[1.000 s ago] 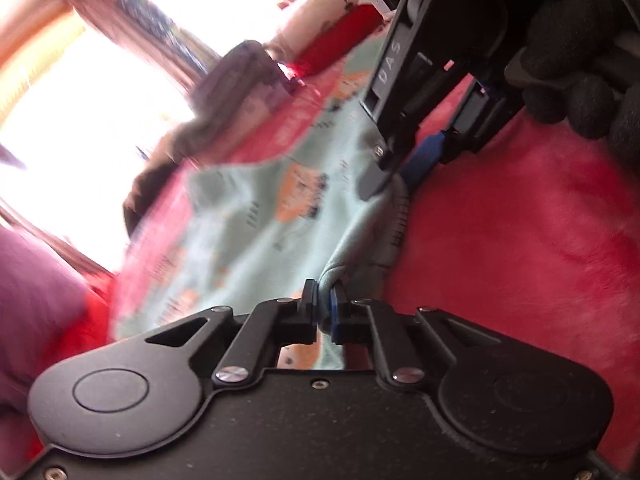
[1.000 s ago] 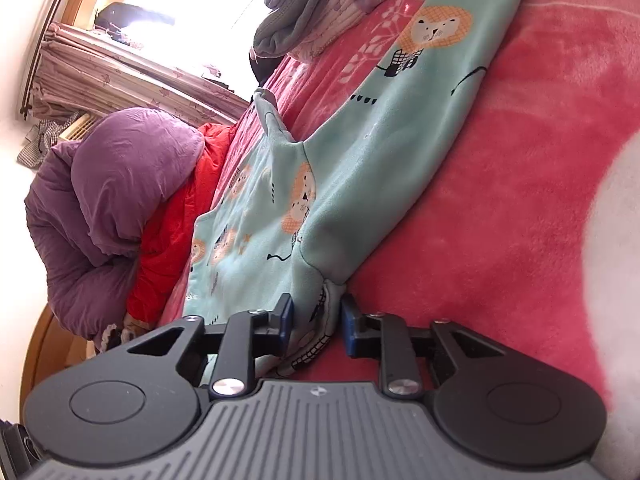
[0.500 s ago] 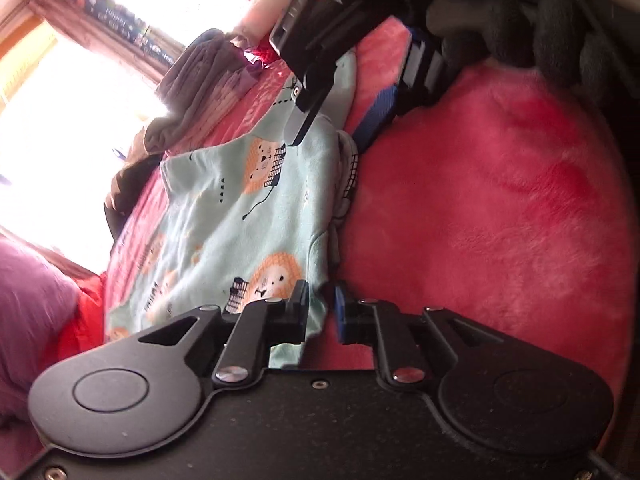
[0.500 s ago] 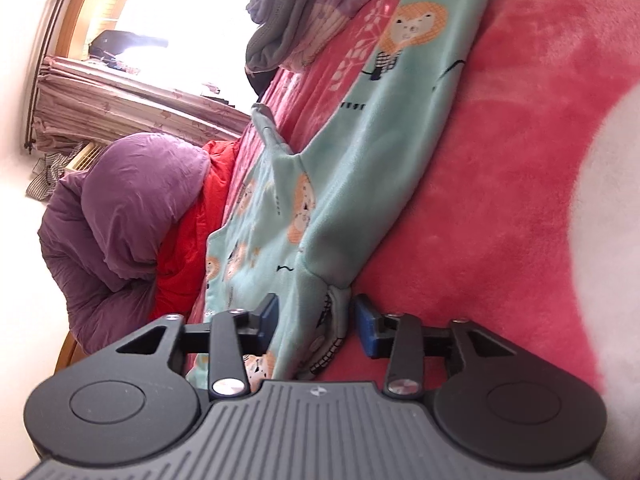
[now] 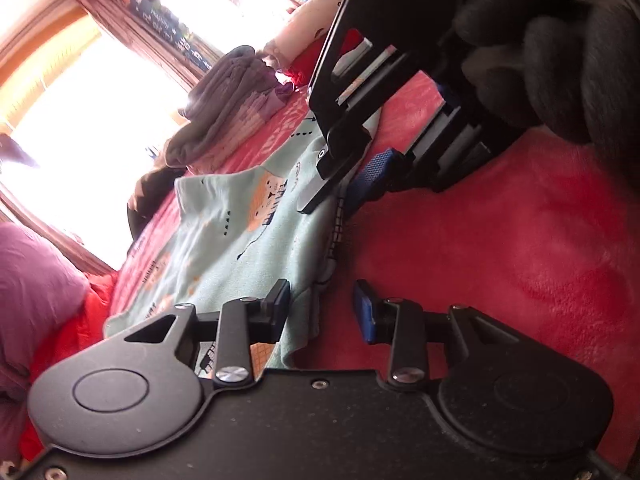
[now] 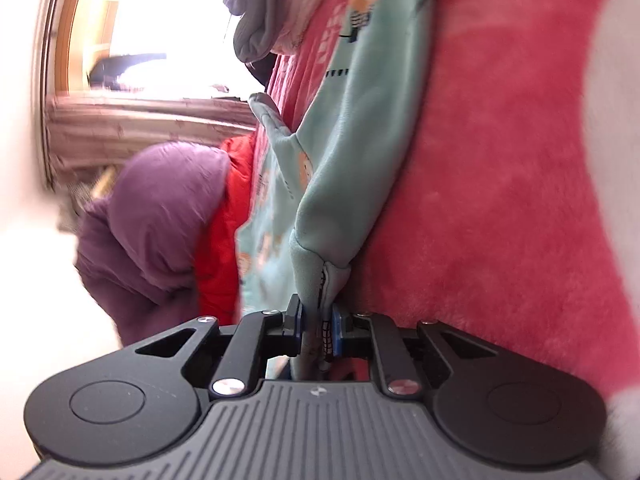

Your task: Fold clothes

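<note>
While the red plush blanket (image 5: 500, 248) covers the bed from edge to edge in both views, the mint-green printed garment (image 5: 224, 240) lies flat on it, its hem running along the bare blanket. Beyond the garment sits a purple padded coat (image 6: 160, 216) over a red jacket (image 6: 224, 232), and further off a grey pile of clothes (image 5: 228, 112) near the bright window. Right tongs (image 6: 317, 326): jaws have just been closing and now pinch a folded corner of the garment hem, cloth bunched between the blue pads. Left tongs (image 5: 322, 308): jaws have just been opening and stand spread; the garment edge lies under the left-hand finger, not clamped, with bare blanket in most of the gap. In the left wrist view the right tongs come in from the upper right, held by a hand in a black glove (image 5: 560, 52), their tips at the far end of the same hem.
</note>
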`<control>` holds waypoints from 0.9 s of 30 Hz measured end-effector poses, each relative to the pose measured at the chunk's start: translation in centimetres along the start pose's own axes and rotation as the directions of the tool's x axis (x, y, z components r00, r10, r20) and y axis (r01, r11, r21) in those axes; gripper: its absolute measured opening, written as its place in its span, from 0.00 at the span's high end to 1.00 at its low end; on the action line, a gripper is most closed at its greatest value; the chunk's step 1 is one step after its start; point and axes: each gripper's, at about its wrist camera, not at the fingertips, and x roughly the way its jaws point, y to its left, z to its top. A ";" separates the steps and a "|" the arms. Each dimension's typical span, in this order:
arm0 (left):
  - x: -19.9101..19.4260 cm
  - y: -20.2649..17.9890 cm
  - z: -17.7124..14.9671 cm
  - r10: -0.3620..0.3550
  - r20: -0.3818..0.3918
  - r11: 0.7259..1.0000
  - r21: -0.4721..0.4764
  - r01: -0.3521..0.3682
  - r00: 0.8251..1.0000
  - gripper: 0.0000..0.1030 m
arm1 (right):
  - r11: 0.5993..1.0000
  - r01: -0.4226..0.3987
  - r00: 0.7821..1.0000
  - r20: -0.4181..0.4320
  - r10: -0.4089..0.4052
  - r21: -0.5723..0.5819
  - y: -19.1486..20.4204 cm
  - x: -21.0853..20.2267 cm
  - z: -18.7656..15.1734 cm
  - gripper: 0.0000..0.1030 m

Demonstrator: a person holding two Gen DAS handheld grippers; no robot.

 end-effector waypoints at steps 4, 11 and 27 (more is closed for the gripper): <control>0.0 -0.6 -0.4 0.062 0.001 0.998 0.021 -0.062 0.998 0.67 | 1.000 -0.001 1.000 -0.010 0.001 0.013 -0.1 0.2 -0.1 0.85; -0.6 -0.2 0.1 0.115 -0.011 0.984 0.140 -0.113 0.993 0.93 | 1.000 -0.005 1.000 -0.021 0.005 -0.003 0.4 0.2 -0.4 0.85; -4.8 7.0 -2.0 -0.148 -0.056 0.964 -0.230 0.132 0.987 0.52 | 0.929 0.252 0.967 0.107 -0.231 -0.272 4.2 -1.9 -1.9 0.66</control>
